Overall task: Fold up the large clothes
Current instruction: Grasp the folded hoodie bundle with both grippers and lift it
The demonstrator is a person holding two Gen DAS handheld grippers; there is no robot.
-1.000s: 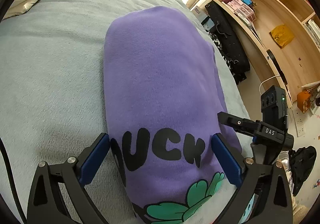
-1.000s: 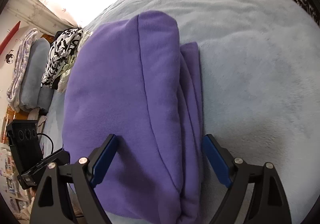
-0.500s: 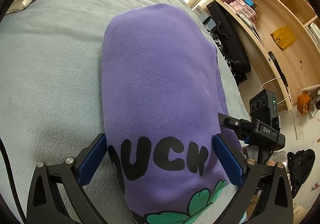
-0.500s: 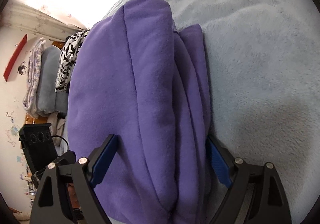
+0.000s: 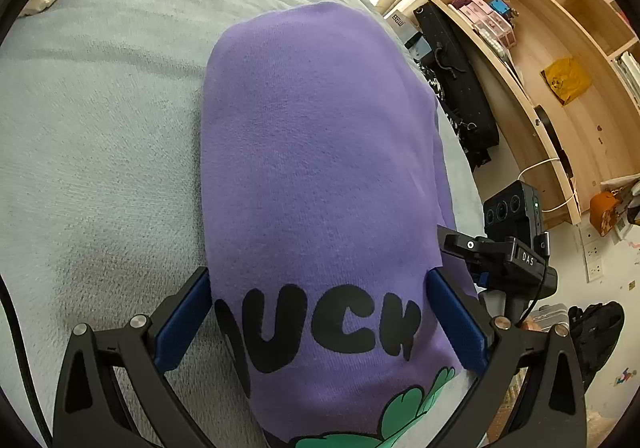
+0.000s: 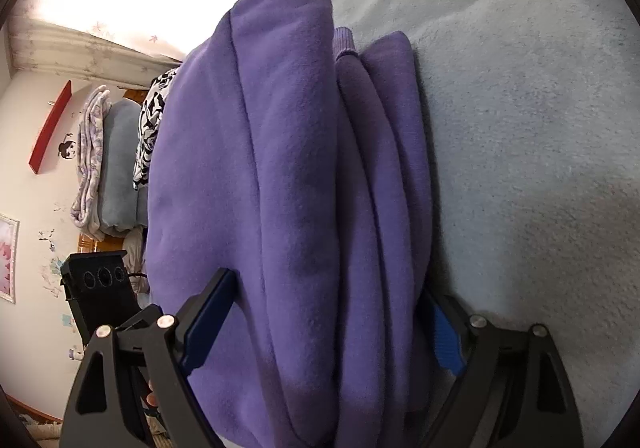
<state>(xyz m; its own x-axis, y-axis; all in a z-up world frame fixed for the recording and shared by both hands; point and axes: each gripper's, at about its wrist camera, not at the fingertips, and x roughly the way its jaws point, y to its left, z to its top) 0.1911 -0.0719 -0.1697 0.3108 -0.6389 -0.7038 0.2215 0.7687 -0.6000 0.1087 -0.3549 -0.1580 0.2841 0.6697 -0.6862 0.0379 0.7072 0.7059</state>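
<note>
A folded purple sweatshirt (image 5: 320, 168) with black letters and a green print lies on the pale blue bed cover (image 5: 100, 128). My left gripper (image 5: 320, 304) is wide open with the thick folded end between its blue pads, which touch or nearly touch the cloth. In the right wrist view the sweatshirt (image 6: 288, 188) shows stacked layers and a ribbed cuff. My right gripper (image 6: 324, 328) is wide open around the other end; its right pad is partly hidden under the fold. The right gripper also shows in the left wrist view (image 5: 504, 252).
The bed cover (image 6: 520, 108) spreads to the right. Wooden shelves (image 5: 560, 48) with boxes and books and a black case (image 5: 460, 88) stand beside the bed. Folded blankets (image 6: 108, 168) and patterned clothes (image 6: 154, 128) lie at the far end.
Both grippers have pushed further onto the sweatshirt, so its folded ends sit deeper between the pads. The right view has dropped lower and closer to the layers.
</note>
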